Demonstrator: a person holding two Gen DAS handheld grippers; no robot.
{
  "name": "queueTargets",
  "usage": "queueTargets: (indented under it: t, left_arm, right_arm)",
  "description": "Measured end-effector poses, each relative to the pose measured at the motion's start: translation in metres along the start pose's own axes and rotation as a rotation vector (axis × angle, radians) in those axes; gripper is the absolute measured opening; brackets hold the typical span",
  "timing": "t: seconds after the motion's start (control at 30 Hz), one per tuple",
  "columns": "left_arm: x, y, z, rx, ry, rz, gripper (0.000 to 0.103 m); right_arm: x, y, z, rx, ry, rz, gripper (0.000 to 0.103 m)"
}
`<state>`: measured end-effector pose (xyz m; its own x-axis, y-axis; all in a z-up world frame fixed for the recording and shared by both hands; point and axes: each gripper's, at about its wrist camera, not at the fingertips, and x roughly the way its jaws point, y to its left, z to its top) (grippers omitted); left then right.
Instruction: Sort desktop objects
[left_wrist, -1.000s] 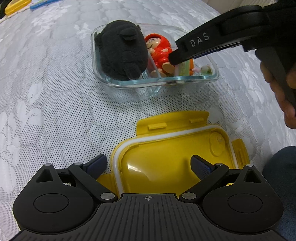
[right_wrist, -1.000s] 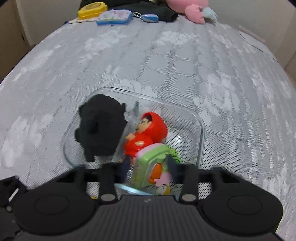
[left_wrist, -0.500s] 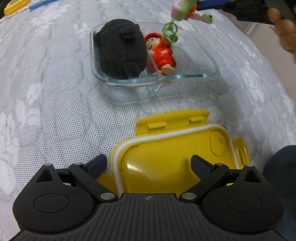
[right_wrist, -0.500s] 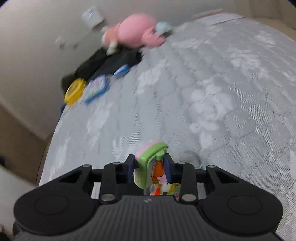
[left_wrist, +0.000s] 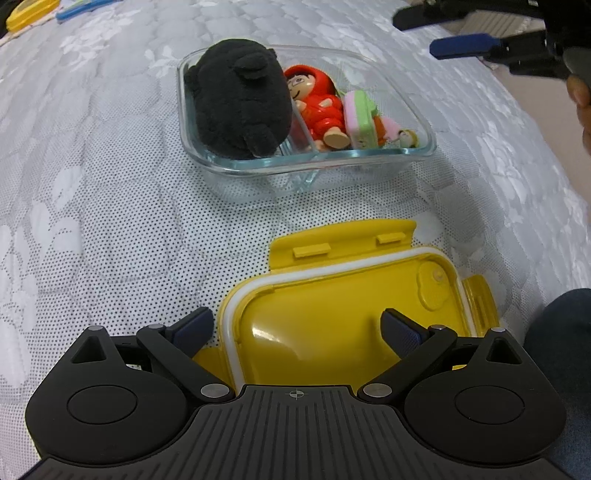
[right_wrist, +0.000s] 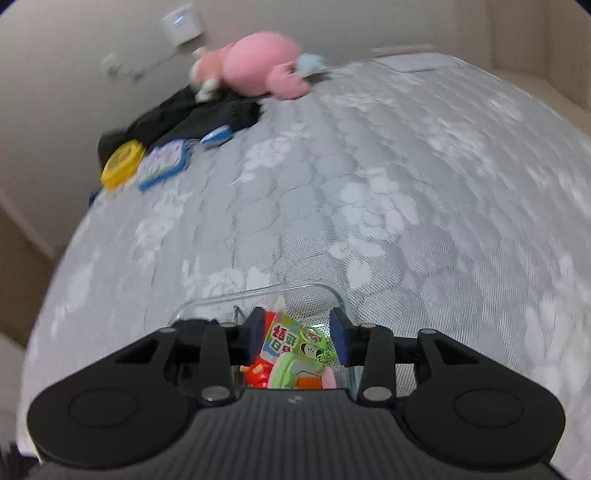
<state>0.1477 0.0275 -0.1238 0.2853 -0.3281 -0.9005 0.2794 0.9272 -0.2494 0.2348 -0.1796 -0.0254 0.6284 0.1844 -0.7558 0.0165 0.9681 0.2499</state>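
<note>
A clear glass divided container (left_wrist: 413, 151) sits on the bed. Its left part holds a black plush toy (left_wrist: 240, 107). Its right part holds a red-hooded figurine (left_wrist: 317, 99) and a pink and green keychain toy (left_wrist: 360, 118). My right gripper (left_wrist: 417, 31) hangs open and empty above and to the right of the container; in its own view (right_wrist: 299, 328) the keychain toy (right_wrist: 295, 354) lies below between the fingers. My left gripper (left_wrist: 297, 325) is open over a yellow lid (left_wrist: 332, 302) lying upside down in front of the container.
At the far end of the bed lie a pink plush (right_wrist: 266, 66), dark cloth (right_wrist: 192, 114), a yellow round case (right_wrist: 122, 162) and a blue-edged case (right_wrist: 164, 164). A person's knee (left_wrist: 561, 332) is at the right.
My right gripper lifted the keychain toy out of the container, then let it go; the toy now lies back in the right part. The left gripper has not moved.
</note>
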Motion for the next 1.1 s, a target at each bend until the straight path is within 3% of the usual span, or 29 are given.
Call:
queueTargets:
  t: [0.37,0.6,0.83,0.97,1.1]
  left_arm:
    - [0.000,0.000,0.002,-0.002,0.000,-0.002,0.100]
    - [-0.001,-0.001,0.001,0.003,-0.001,-0.001,0.100]
    - [-0.002,-0.001,0.001,0.000,0.000,-0.001,0.100]
    - [-0.001,-0.001,0.002,0.002,0.000,-0.002,0.100]
    - [-0.001,-0.002,0.002,0.004,-0.001,-0.002,0.100]
  right_arm:
    - [0.026,0.033,-0.008,-0.259,0.091,-0.092,0.046]
    - [0.038,0.035,-0.004,-0.238,0.187,-0.083,0.042]
    - [0.071,0.036,-0.012,-0.210,0.281,-0.059,0.050]
    - [0.060,0.038,-0.010,-0.236,0.247,-0.054,0.029]
    - [0.043,0.041,-0.003,-0.239,0.184,-0.048,0.026]
